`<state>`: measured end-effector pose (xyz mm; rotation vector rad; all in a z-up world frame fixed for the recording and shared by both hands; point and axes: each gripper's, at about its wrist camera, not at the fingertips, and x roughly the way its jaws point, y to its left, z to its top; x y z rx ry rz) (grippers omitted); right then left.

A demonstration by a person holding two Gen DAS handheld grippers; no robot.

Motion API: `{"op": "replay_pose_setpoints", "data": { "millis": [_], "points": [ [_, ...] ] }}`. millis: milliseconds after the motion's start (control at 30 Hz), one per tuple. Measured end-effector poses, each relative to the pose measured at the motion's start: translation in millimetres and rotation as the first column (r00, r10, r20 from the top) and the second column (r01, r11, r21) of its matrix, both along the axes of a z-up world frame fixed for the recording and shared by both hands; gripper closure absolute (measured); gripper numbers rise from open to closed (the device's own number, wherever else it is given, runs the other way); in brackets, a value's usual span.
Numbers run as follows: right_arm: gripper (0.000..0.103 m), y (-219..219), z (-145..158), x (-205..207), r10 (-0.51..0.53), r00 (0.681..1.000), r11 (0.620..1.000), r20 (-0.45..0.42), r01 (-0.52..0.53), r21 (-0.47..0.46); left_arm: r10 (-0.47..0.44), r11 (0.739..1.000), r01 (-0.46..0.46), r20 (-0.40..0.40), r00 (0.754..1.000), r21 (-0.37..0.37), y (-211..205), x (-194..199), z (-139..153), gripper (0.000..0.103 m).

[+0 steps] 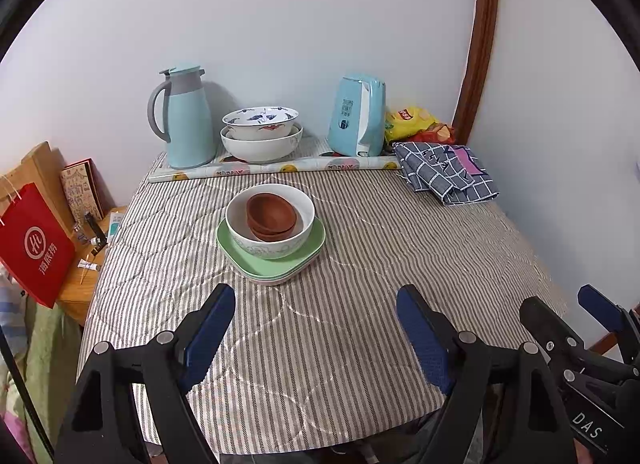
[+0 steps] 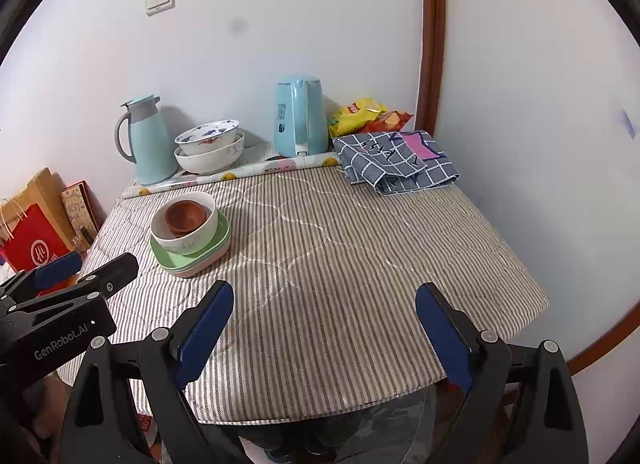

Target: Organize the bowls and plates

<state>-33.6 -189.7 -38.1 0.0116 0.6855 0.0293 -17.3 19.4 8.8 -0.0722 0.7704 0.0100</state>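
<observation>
Nearest, the left gripper [image 1: 316, 304] hangs over the front of the table with its blue-padded jaws spread wide and nothing between them; the right gripper [image 2: 324, 302] is beside it, likewise spread wide and holding nothing. Both hover above the striped quilted tablecloth [image 1: 360, 264], well short of the dishes. Further in, left of centre, a stack sits on the cloth: green square plates [image 1: 272, 264] at the bottom, on top of them a white bowl [image 1: 270, 220] with a faint green pattern, and inside it two nested brown bowls [image 1: 272, 216]. Beyond that lies a roll of patterned paper [image 1: 276, 170] across the table. Behind the roll, by the wall, a light-blue thermos jug [image 1: 184, 116] stands at the left, a blue-and-white painted bowl [image 1: 260, 122] is nested in a large white bowl [image 1: 260, 146] just beside it, and a light-blue electric kettle [image 1: 358, 120] stands to the right. Yellow and red snack bags [image 1: 416, 122] lie in the far corner, with a folded grey checked cloth [image 1: 444, 172] just in front of them.
</observation>
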Motion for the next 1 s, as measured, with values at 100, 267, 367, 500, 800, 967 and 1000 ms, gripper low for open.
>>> {"op": "replay_pose_setpoints", "data": {
  "millis": [100, 267, 367, 500, 800, 967, 1000],
  "points": [
    [0.011, 0.2, 0.1, -0.2, 0.000, 1.000, 1.000, 0.001, 0.000, 0.001, 0.000, 1.000, 0.000, 0.001, 1.000, 0.002, -0.4, -1.1, 0.4, 0.021],
    [0.011, 0.5, 1.0, -0.7, 0.001, 1.000, 1.000, 0.003, -0.001, 0.001, 0.001, 1.000, -0.001, 0.004, 1.000, 0.003, -1.1, -2.1, 1.2, 0.021],
    [0.011, 0.5, 2.4, -0.7, 0.003, 1.000, 1.000, 0.005, -0.003, 0.000, 0.000, 1.000, 0.000, 0.006, 1.000, -0.001, -0.8, -2.6, 1.6, 0.021],
    [0.011, 0.4, 2.9, -1.1, 0.005, 1.000, 1.000, 0.005, -0.005, 0.001, 0.002, 1.000, -0.002, 0.009, 1.000, 0.000, -0.5, -3.2, 2.0, 0.021],
    [0.011, 0.7, 5.0, -1.9, 0.007, 1.000, 1.000, 0.011, -0.007, 0.002, 0.001, 1.000, -0.001, 0.012, 1.000, 0.000, -0.5, -4.2, 2.3, 0.021],
    [0.011, 1.1, 5.0, -2.8, 0.004, 1.000, 1.000, 0.011, -0.004, 0.003, 0.001, 1.000, -0.001, 0.009, 1.000, 0.000, -0.5, -4.1, 2.0, 0.021],
    [0.011, 1.4, 5.2, -2.7, 0.004, 1.000, 1.000, 0.011, -0.004, 0.004, 0.001, 1.000, -0.001, 0.010, 1.000, 0.000, -0.4, -4.0, 2.2, 0.021]
  ]
}}
